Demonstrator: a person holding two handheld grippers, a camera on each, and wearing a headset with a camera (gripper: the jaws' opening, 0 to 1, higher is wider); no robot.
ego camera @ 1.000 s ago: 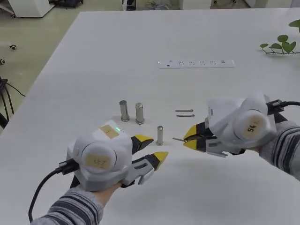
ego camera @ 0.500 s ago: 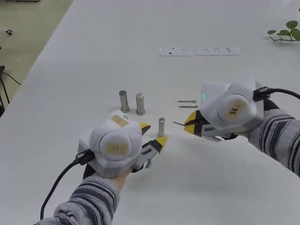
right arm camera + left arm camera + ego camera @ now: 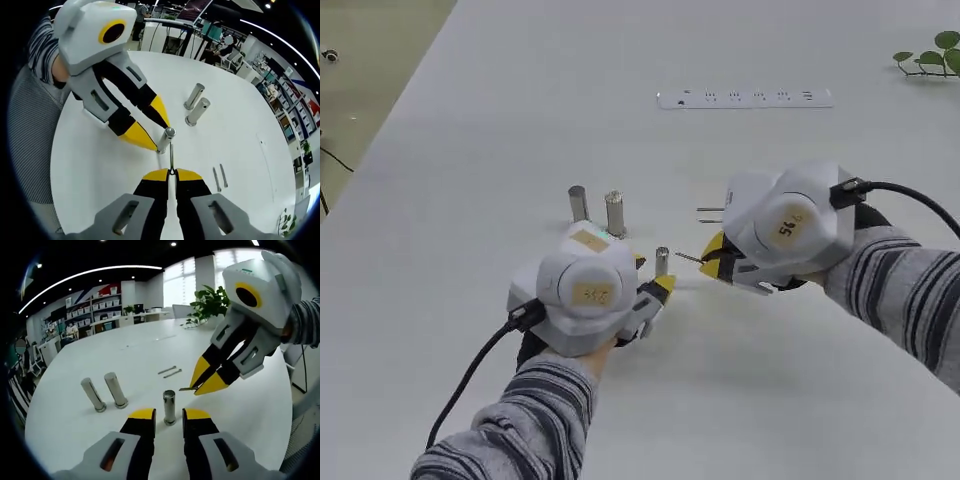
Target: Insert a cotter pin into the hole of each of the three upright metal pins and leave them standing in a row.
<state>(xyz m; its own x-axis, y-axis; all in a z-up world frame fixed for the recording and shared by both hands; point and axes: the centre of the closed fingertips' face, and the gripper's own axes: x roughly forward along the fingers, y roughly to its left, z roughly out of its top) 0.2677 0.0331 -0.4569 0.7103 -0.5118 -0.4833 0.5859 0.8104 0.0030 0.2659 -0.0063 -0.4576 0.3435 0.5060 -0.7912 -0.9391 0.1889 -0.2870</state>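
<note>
Between left gripper (image 3: 169, 413) jaws, shiny cylindrical pin (image 3: 169, 407), right gripper (image 3: 171, 173) pinching cotter pin (image 3: 171, 157)

Metal pin (image 3: 615, 213) x3, upright. Cotter pin (image 3: 171, 156) x3: 1 in right gripper (image 3: 709, 258), 2 loose at its 12 o'clock. Grippers x2, incl. left gripper (image 3: 654, 274). Power strip (image 3: 745, 98) x1, plant (image 3: 925, 58) x1.

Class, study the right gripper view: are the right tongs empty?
No, the right tongs pinch a cotter pin whose tip points at the nearest metal pin.
</note>
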